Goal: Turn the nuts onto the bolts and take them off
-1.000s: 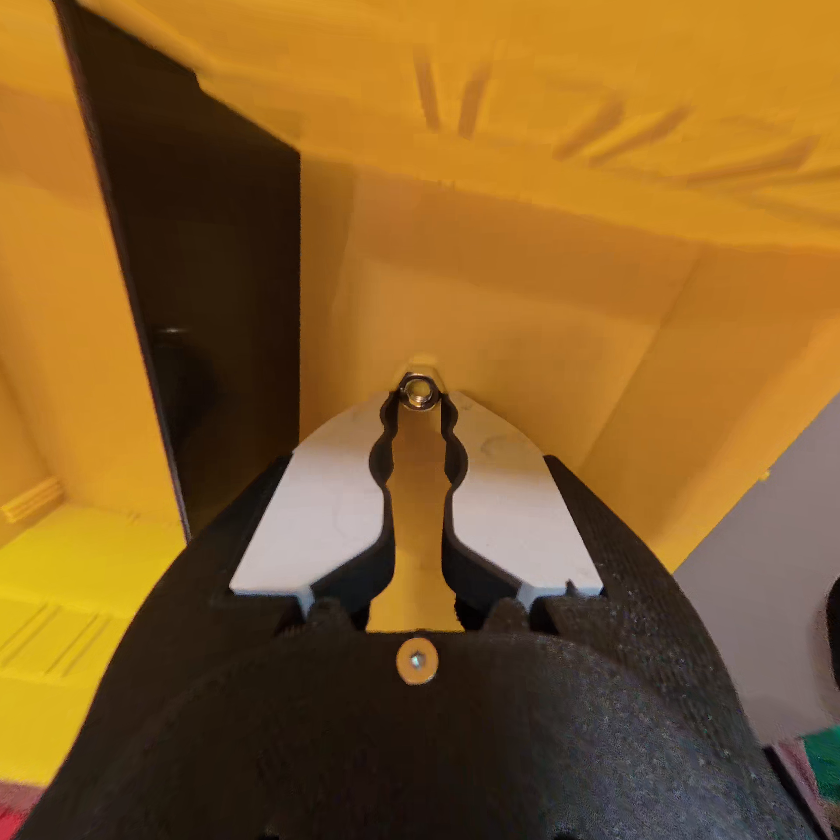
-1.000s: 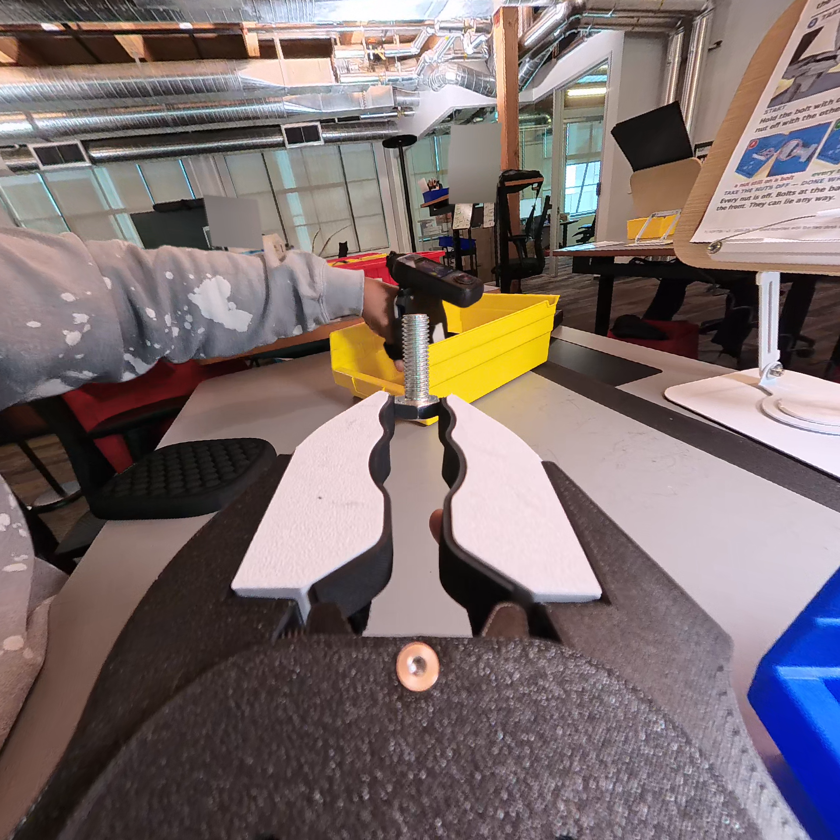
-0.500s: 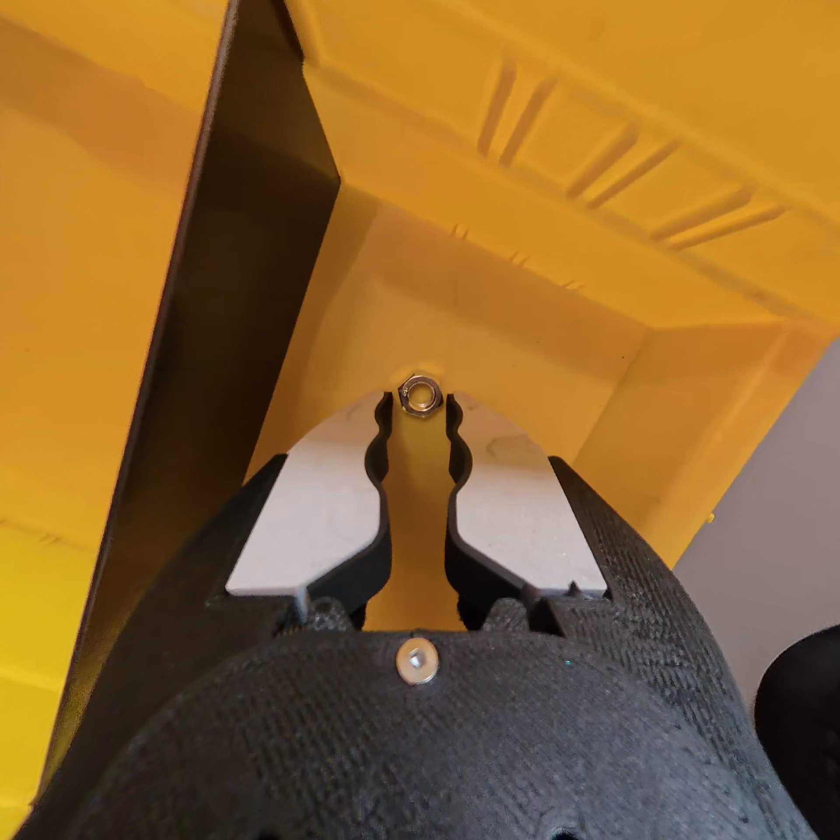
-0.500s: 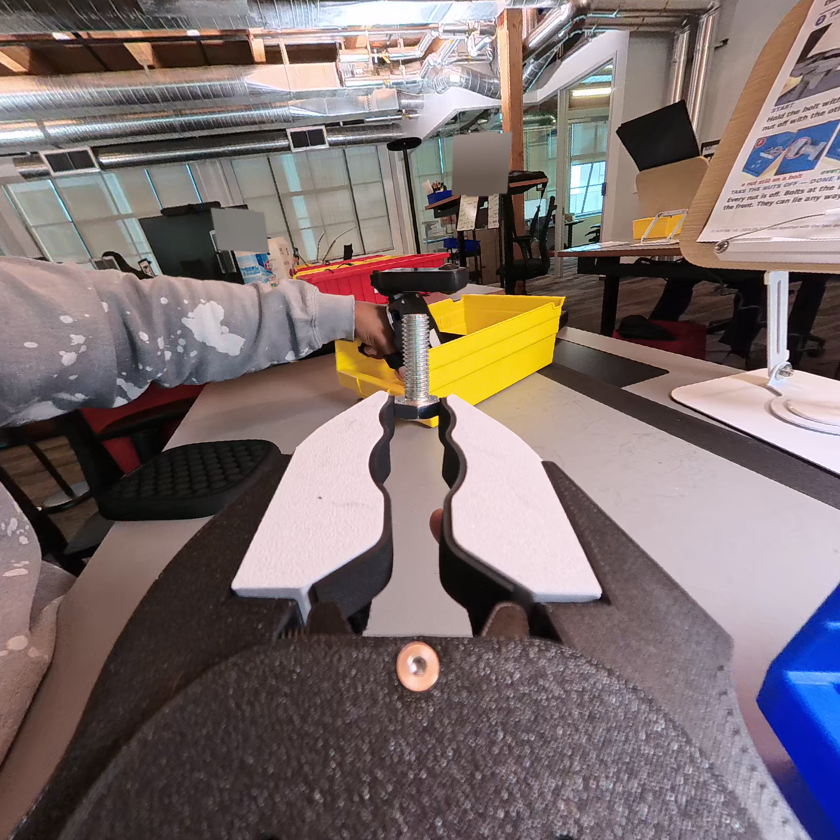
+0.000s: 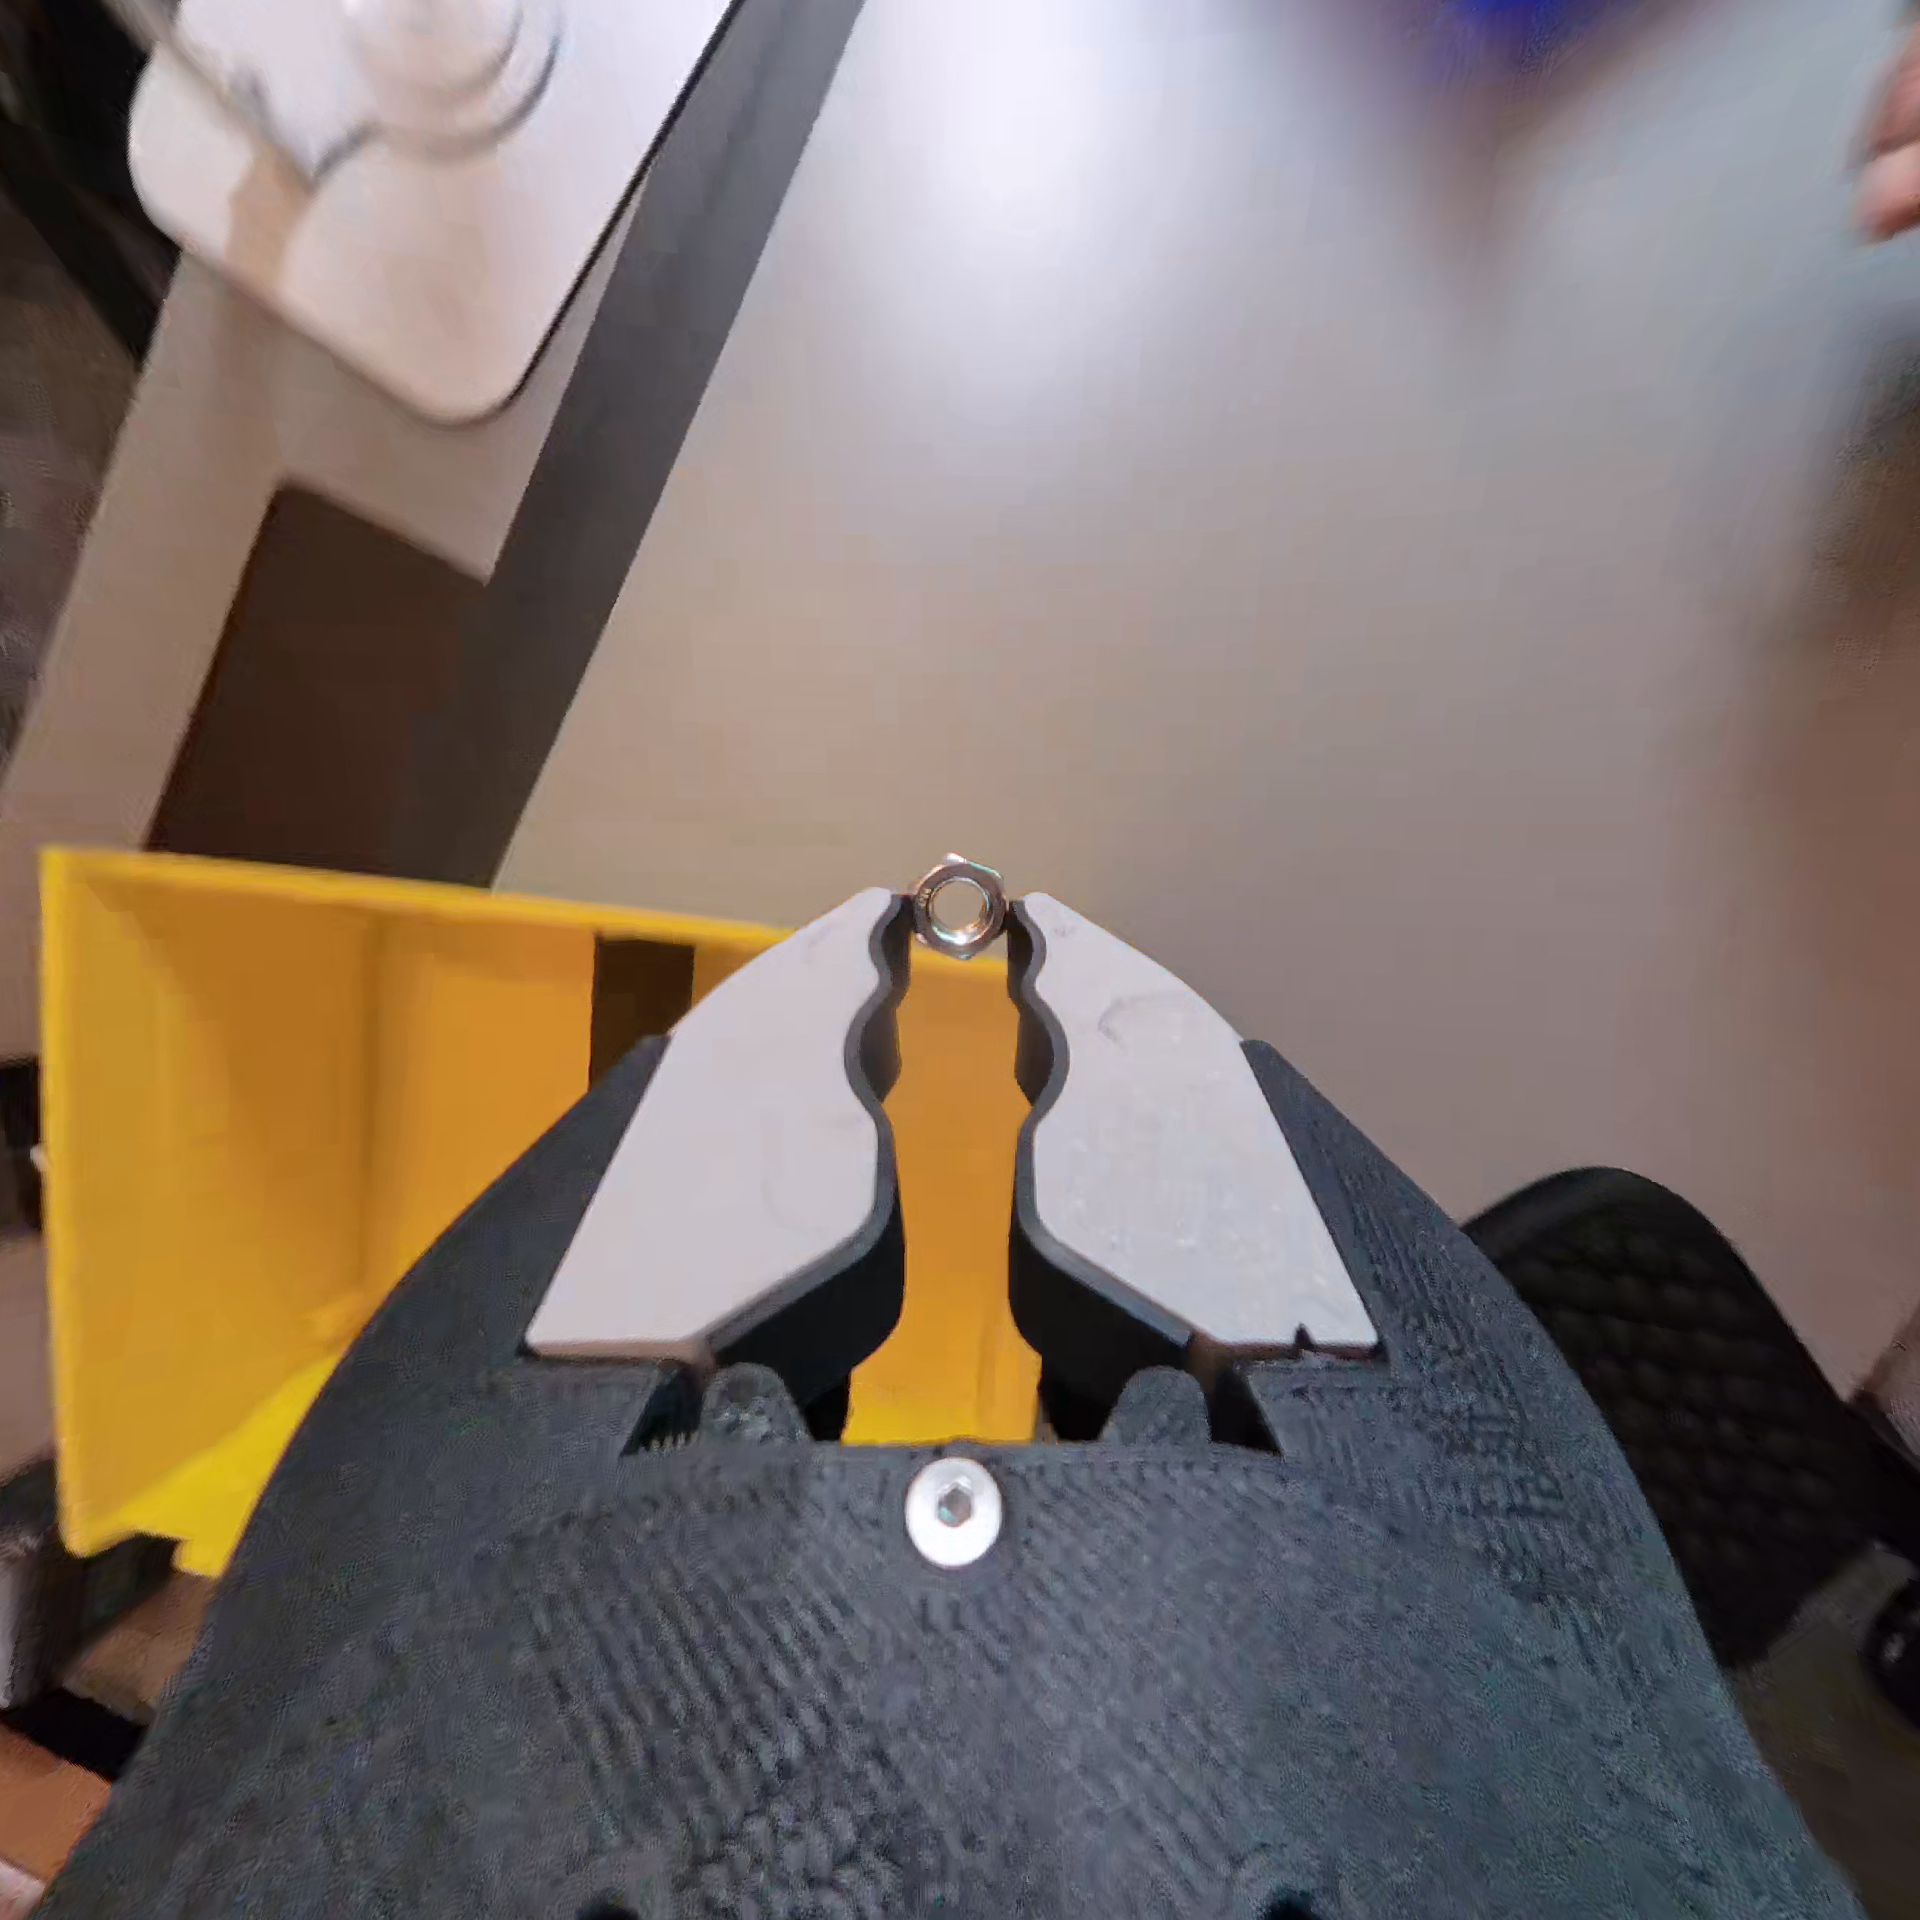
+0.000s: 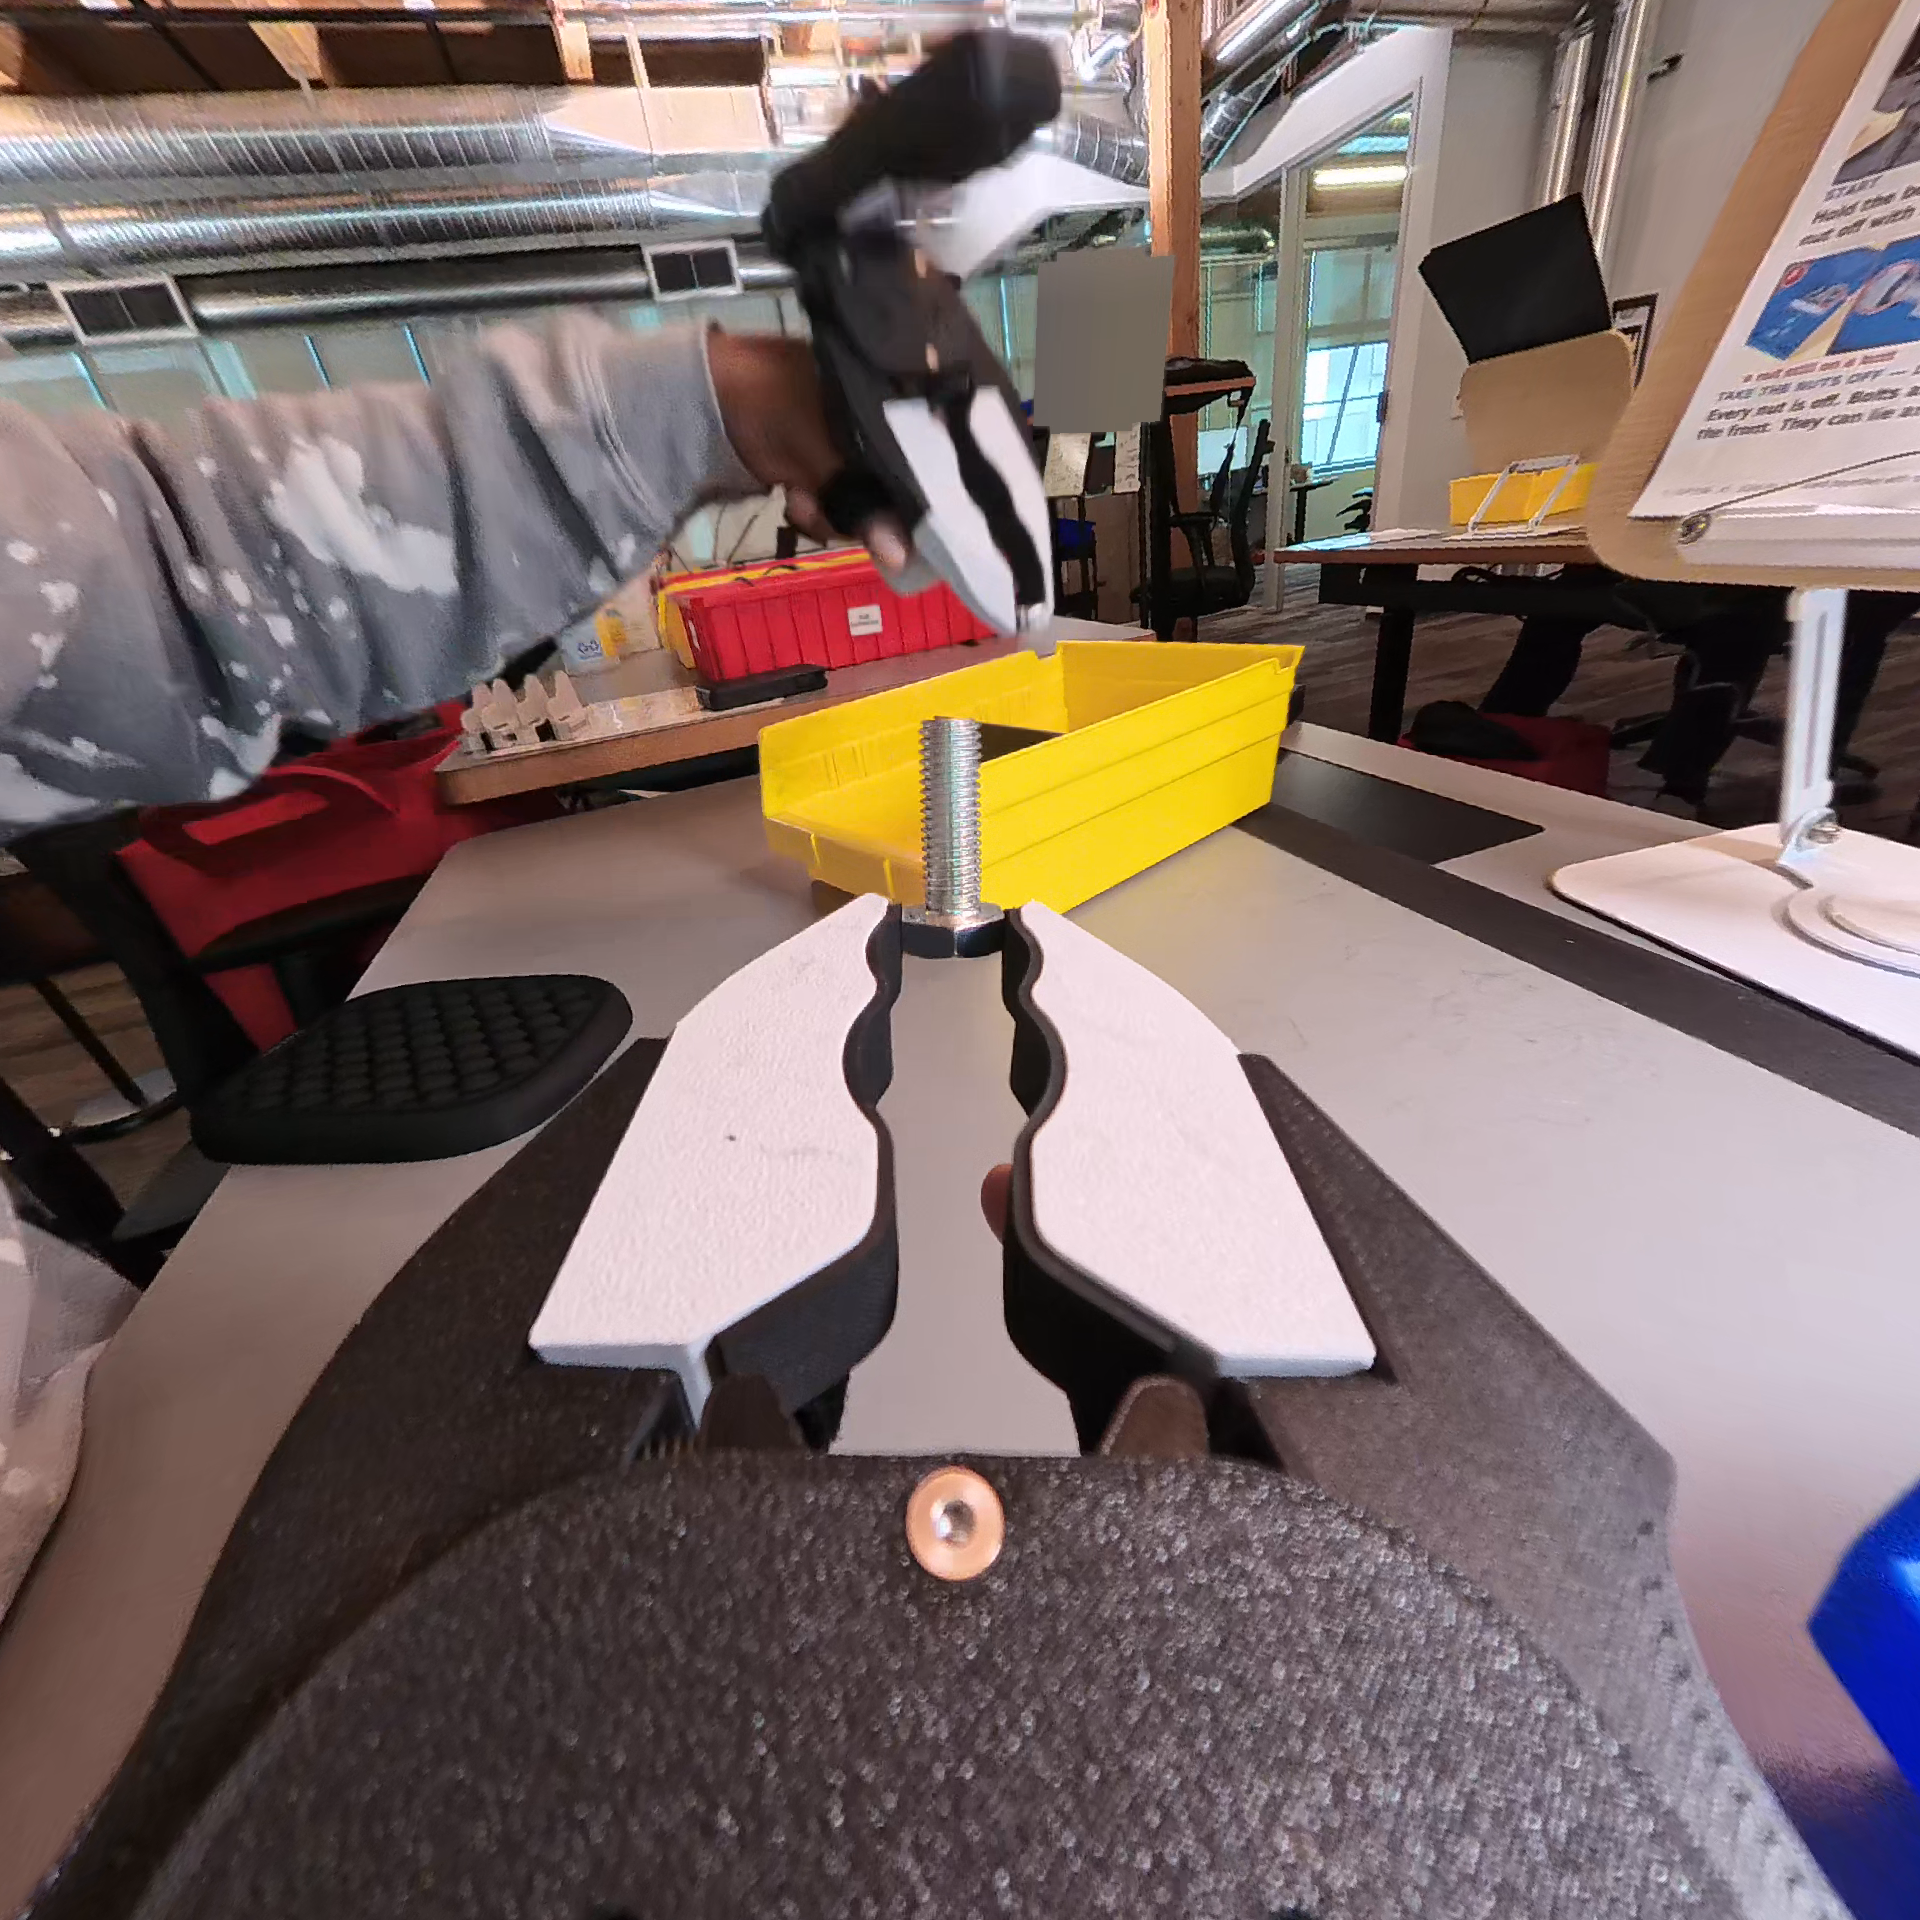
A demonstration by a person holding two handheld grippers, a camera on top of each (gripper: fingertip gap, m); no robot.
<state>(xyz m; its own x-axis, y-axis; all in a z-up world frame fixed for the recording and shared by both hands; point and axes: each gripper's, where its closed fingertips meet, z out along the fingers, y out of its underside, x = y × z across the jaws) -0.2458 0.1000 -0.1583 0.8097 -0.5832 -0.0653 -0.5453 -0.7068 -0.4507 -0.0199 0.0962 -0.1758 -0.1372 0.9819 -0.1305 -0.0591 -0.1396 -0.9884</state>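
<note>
Left wrist view: the left gripper pinches a small nut at its tips, above the grey table, yellow bin behind.

Right wrist view: the right gripper clamps a bolt by its head (threads pointing up).

Grey table with dark strips, yellow bin, white stand base, blue bin corner

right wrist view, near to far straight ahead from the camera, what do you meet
right gripper shut on the bolt by its head → yellow bin on the table → red crate on the farther table
</note>
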